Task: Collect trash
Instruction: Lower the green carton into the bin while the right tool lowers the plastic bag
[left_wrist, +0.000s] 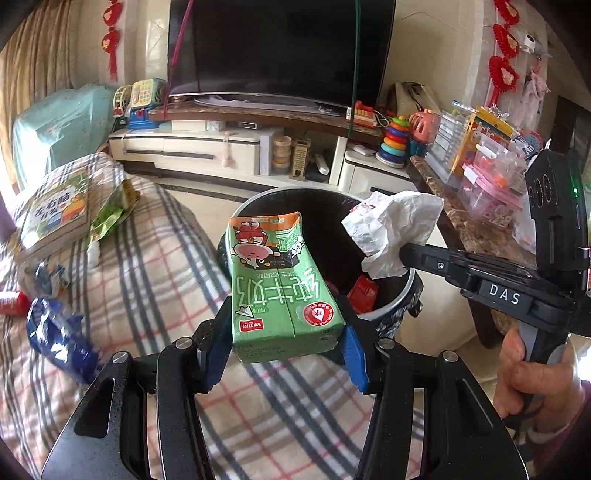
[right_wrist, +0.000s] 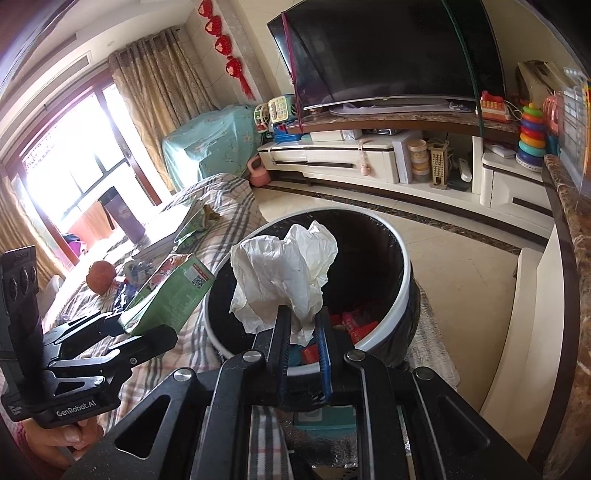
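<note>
Green and printed with a cartoon cow, the milk carton (left_wrist: 284, 288) is pinched at its near end between the blue pads of the left gripper (left_wrist: 286, 350), which is closed firmly on it and holds it tilted at the near-left rim of the trash bin (left_wrist: 391, 306). Just to its right, the right gripper (right_wrist: 301, 325) is clamped on a crumpled white paper wrapper (right_wrist: 284, 277), and that wad hangs directly over the bin's dark mouth. Round, with a pale rim and a black liner, the bin already has red packets (left_wrist: 364, 293) lying at the bottom. It stands on the floor against a low surface covered with a plaid cloth (left_wrist: 155, 273). On that cloth, to the left, lie a blue plastic bag (left_wrist: 59, 339), a children's book (left_wrist: 55, 218) and a green snack wrapper (left_wrist: 110, 214), all well apart from the bin. Farther off, a large dark television (left_wrist: 280, 48) sits on a long cream cabinet (left_wrist: 192, 147), with a rainbow stacking toy (left_wrist: 395, 140) at its right end. Red knot ornaments (right_wrist: 225, 48) hang on the wall near the gold curtains (right_wrist: 155, 110).
</note>
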